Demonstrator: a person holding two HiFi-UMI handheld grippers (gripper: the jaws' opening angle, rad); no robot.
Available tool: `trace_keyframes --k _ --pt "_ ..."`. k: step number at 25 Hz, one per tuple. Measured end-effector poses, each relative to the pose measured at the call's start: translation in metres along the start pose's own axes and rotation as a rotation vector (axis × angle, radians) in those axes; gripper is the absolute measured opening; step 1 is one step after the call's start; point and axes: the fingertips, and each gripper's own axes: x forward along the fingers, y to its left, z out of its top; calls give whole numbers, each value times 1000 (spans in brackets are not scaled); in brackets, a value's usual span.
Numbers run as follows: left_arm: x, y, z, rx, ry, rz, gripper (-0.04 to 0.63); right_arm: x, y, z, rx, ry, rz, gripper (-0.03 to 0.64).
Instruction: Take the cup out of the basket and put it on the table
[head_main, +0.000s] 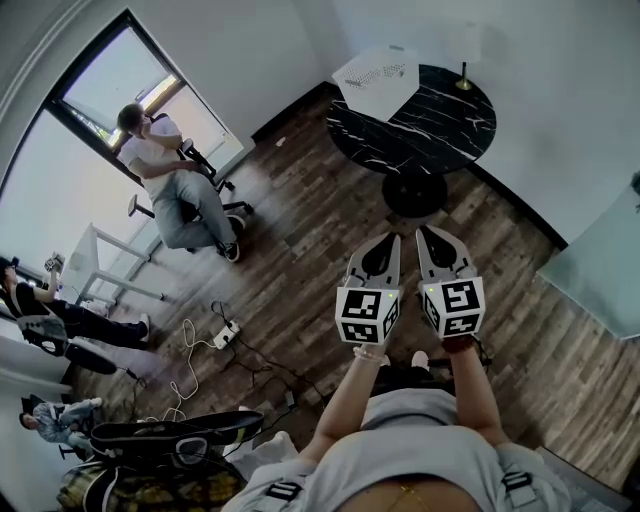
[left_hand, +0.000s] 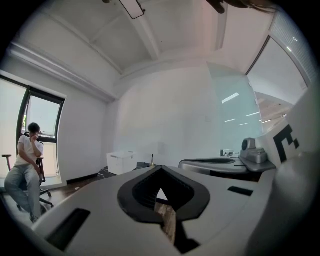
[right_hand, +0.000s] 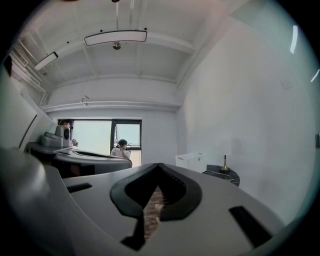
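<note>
Left gripper (head_main: 384, 241) and right gripper (head_main: 432, 235): both pressed together, empty. Cup unseen, presumably inside the white basket (head_main: 378, 72) on the far round desk (head_main: 445, 130). I judge it light and rigid, best pinched at the rim.

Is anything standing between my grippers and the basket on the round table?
Nothing visible. Only bare wood floor separates the left gripper and right gripper from the round table bearing the white basket. The cup itself isn't visible.
</note>
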Motion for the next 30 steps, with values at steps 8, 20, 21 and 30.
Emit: trace_keyframes --k 8,20,21,30 --pt "8 -14 2 2 1 29 6 -3 -12 0 -1 3 50 9" --pt "18 -14 5 -5 -2 61 6 -1 -26 4 -12 -2 58 9" --pt "21 -14 5 -6 -1 57 6 1 -27 4 -12 0 57 9" --pt "63 12 10 3 -4 -2 6 44 -43 8 3 -12 16 9"
